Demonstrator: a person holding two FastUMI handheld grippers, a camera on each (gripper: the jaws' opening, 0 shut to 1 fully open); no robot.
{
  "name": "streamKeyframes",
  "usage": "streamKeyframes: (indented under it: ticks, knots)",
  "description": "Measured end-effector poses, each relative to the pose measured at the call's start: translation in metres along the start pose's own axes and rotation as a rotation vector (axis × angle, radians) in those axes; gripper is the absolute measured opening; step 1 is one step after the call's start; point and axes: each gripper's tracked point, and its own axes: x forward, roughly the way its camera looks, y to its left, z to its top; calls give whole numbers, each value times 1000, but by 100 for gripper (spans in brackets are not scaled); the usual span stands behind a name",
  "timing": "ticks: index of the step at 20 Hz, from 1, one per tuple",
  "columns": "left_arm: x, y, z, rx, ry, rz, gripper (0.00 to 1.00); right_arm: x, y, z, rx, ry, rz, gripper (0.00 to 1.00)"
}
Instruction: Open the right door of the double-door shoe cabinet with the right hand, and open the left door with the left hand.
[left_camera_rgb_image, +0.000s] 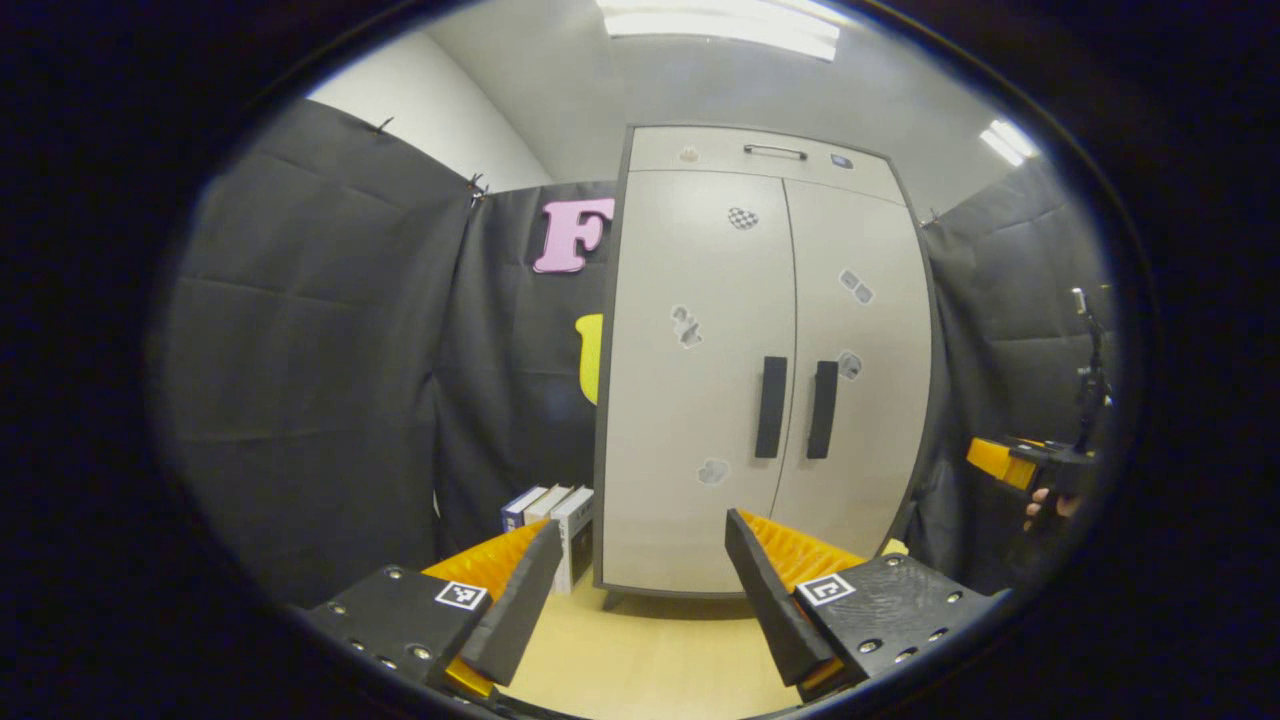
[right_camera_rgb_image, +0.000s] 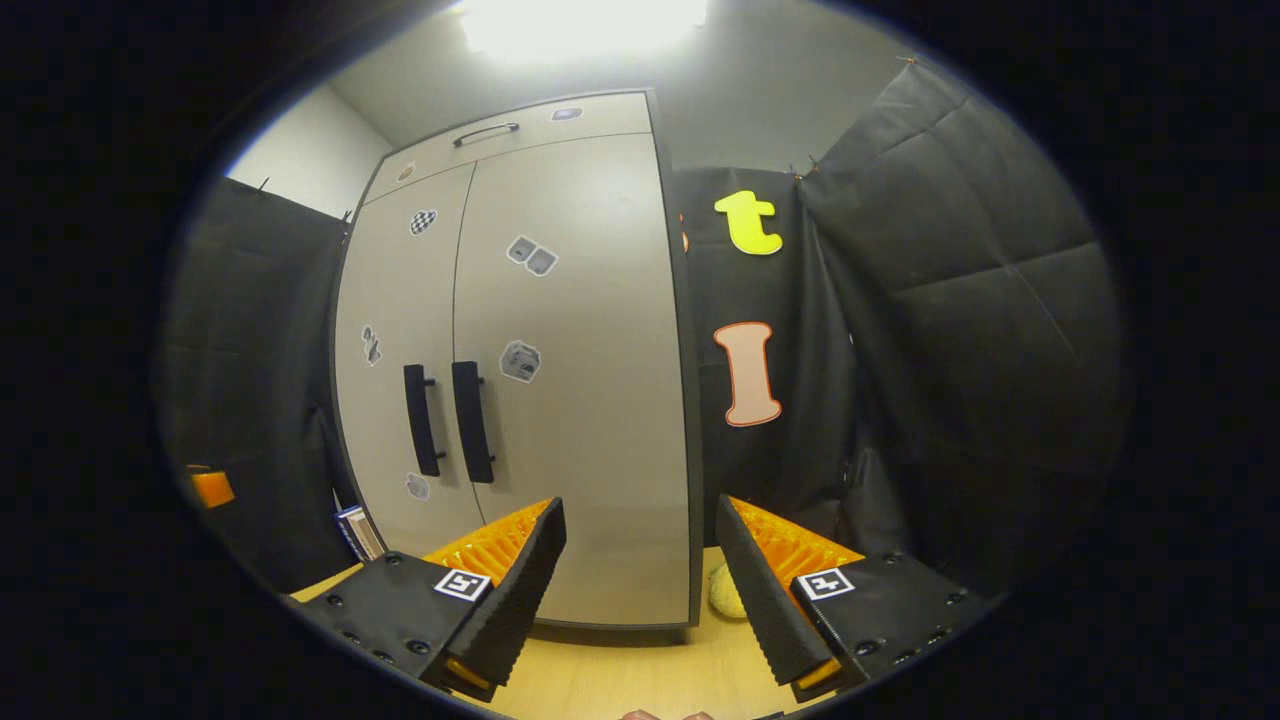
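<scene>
A tall grey shoe cabinet (left_camera_rgb_image: 700, 400) (right_camera_rgb_image: 560, 400) stands ahead with both doors closed. Two dark vertical handles sit side by side at the middle seam: the left door handle (left_camera_rgb_image: 770, 407) (right_camera_rgb_image: 422, 420) and the right door handle (left_camera_rgb_image: 822, 410) (right_camera_rgb_image: 472, 422). My left gripper (left_camera_rgb_image: 640, 540) is open, well short of the cabinet, aimed at its lower left door. My right gripper (right_camera_rgb_image: 640, 525) is open too, aimed at the lower right corner of the cabinet. The right gripper with the hand that holds it (left_camera_rgb_image: 1030, 465) appears at the far right in the left gripper view.
A top drawer with a thin handle (left_camera_rgb_image: 775, 151) caps the cabinet. Several boxes (left_camera_rgb_image: 555, 520) stand on the wooden floor (left_camera_rgb_image: 650, 660) left of the cabinet. A yellow soft object (right_camera_rgb_image: 725, 595) lies on the floor at the cabinet's right. Black cloth walls close in on both sides.
</scene>
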Motion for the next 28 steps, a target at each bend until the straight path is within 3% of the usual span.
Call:
streamKeyframes:
  ticks: [5,11,18,19,28]
  knots:
    - [15,35,4,-79,-24,-38,98,14,44,15,9,17,11,95]
    - [26,81,-9,11,-38,-53,96,42,83,42,62,19,16,95]
    - [36,102,-42,-8,16,-102,96,79,119,54,160,42,71,92]
    - [37,105,-43,-7,17,-106,96,84,121,56,155,37,66,98]
    - [51,125,-56,-25,42,-118,96,132,150,51,23,55,40,97]
